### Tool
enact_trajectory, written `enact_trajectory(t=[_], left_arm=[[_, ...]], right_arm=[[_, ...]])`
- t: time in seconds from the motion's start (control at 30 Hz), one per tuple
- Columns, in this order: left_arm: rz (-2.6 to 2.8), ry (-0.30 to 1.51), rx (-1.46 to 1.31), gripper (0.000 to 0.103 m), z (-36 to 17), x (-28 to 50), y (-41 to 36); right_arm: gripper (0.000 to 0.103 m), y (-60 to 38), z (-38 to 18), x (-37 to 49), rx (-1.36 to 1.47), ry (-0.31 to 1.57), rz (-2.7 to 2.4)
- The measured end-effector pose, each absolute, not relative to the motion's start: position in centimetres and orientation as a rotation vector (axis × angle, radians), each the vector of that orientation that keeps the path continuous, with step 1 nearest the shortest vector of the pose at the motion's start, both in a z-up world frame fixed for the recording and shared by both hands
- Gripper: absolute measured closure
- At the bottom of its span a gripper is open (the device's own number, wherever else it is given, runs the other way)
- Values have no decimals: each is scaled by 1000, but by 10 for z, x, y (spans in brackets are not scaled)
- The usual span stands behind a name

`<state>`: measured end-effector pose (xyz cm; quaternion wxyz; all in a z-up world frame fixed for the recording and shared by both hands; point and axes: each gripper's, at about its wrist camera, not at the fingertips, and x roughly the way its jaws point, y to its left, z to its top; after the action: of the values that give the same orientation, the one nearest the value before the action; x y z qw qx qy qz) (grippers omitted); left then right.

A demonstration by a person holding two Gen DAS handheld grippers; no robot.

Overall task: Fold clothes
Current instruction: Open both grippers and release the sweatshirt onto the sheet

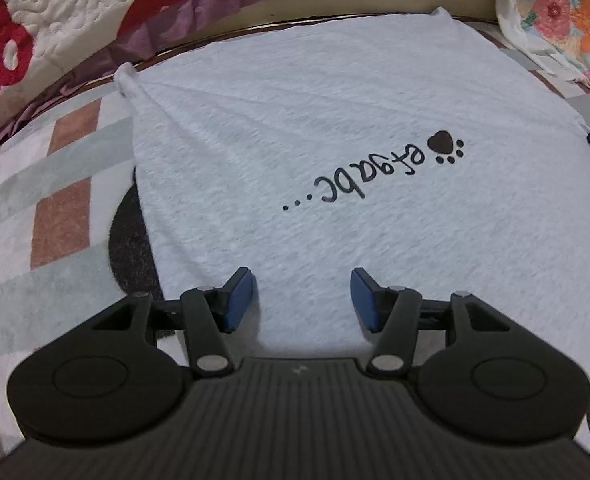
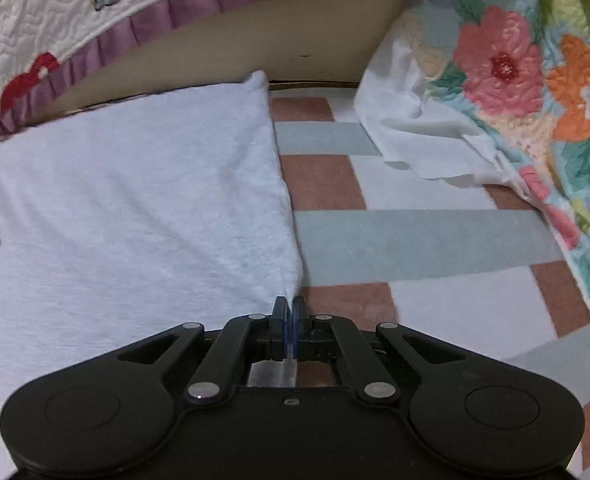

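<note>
A pale grey garment (image 1: 315, 120) lies spread flat on a checked blanket, with black lettering and a paw-heart print (image 1: 375, 172) on it. My left gripper (image 1: 301, 280) hovers over the near part of the cloth, open, its blue pads (image 1: 239, 300) wide apart with nothing between them. In the right wrist view the same garment (image 2: 135, 200) fills the left half. My right gripper (image 2: 289, 304) is shut, its pads pinching the garment's right side edge where the edge runs down to the fingertips.
The checked blanket (image 2: 415, 240) in brown, green and white extends to the right. A floral quilt (image 2: 515, 80) is heaped at the right and a red-flowered quilt with a purple frill (image 1: 55, 8) runs along the back. A dark patch (image 1: 133, 240) shows beside the garment's left edge.
</note>
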<state>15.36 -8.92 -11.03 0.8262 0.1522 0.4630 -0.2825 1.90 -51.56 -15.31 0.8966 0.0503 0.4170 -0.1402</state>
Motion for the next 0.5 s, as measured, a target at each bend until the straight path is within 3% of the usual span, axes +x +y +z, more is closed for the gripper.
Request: enact_trajectory(t=[0.07, 0.13, 0.17, 0.23, 0.33, 0.5], left_arm=[[-573, 981, 329, 45, -111, 148, -86], [-546, 986, 329, 42, -112, 142, -80], [-536, 990, 330, 41, -112, 138, -77], [-523, 1002, 343, 41, -111, 130, -71], [-515, 1030, 389, 41, -110, 117, -66], [-645, 936, 493, 43, -82, 81, -99]], right_arm=[[86, -523, -151, 18, 159, 856, -348], [84, -535, -141, 8, 218, 822, -430], [76, -542, -134, -2, 249, 803, -447], [73, -557, -122, -26, 317, 781, -438], [59, -573, -107, -77, 411, 803, -378], [55, -580, -96, -179, 427, 885, -312]])
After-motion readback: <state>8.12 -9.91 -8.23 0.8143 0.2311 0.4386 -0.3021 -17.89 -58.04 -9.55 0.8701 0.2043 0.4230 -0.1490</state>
